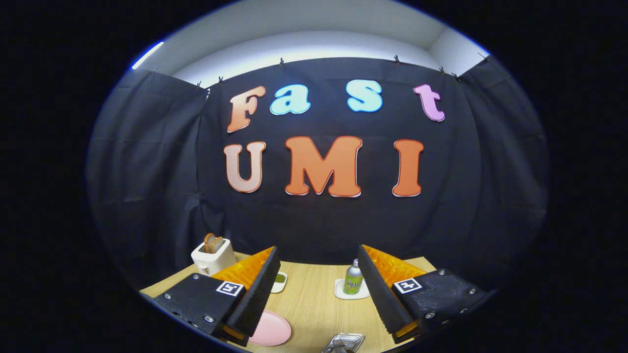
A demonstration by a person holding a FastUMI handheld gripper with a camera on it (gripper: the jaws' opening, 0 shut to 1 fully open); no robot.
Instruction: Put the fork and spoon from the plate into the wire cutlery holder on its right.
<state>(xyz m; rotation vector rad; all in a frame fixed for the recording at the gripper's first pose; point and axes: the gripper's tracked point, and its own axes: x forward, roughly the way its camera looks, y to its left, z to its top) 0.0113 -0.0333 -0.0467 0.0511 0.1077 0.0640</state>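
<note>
The claw (318,289) stands wide, its two fingers (255,294) well apart with nothing between them but bare wooden tabletop (314,299). Nearest, low between the fingers, sits a shiny wire object (344,341), probably the wire cutlery holder, though it is cut off and hard to make out. Just beside it, partly under the left finger, lies a pink plate (272,329); the fork and spoon cannot be made out on its visible part. Farther on, close to the inner side of the right finger, a green bottle (353,278) stands upright on a white coaster (342,290). Behind the left finger's tip peeks a small white dish (280,281) with something green on it. Beyond that, at the tabletop's far left, a white toaster (213,256) holds slices of toast (213,241).
</note>
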